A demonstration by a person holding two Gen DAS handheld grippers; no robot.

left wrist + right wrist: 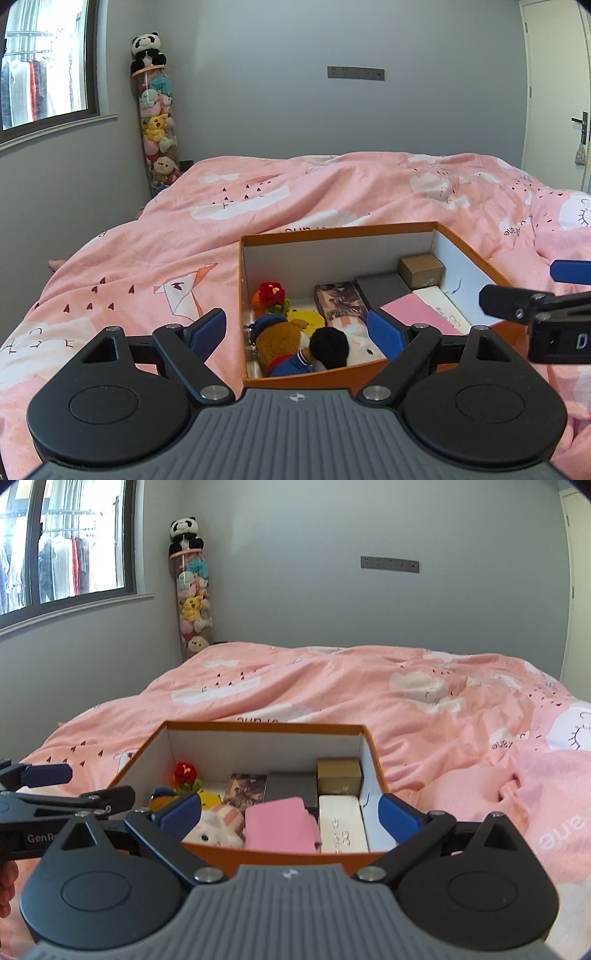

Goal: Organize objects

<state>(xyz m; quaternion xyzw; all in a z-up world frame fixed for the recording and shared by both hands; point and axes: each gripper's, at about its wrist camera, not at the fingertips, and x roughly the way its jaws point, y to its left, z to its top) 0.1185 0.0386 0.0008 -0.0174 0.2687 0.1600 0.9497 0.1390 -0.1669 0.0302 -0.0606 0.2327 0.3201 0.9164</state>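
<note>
A bedroom with grey walls: a bed under a soft pink quilt fills the middle, and a tall clear tube of plush toys stands in the far corner by the window. An orange box with white inner walls sits on the quilt near the front edge of the bed. Inside, plush toys crowd its left side, among them a brown bear; along the right wall lie a white case and, in the far right corner, a small brown carton; a pink pouch is against the near wall.

The left gripper hovers over the near left corner, its jaws wide apart and holding nothing. The right gripper stands at the near edge, jaws also spread and empty.

The risks, as I judge them: the quilt is soft and uneven, so pressing on the box's rim could tip it. The two grippers are close together and could bump. The toys are packed tightly, so pulling one may drag a neighbour out.
</note>
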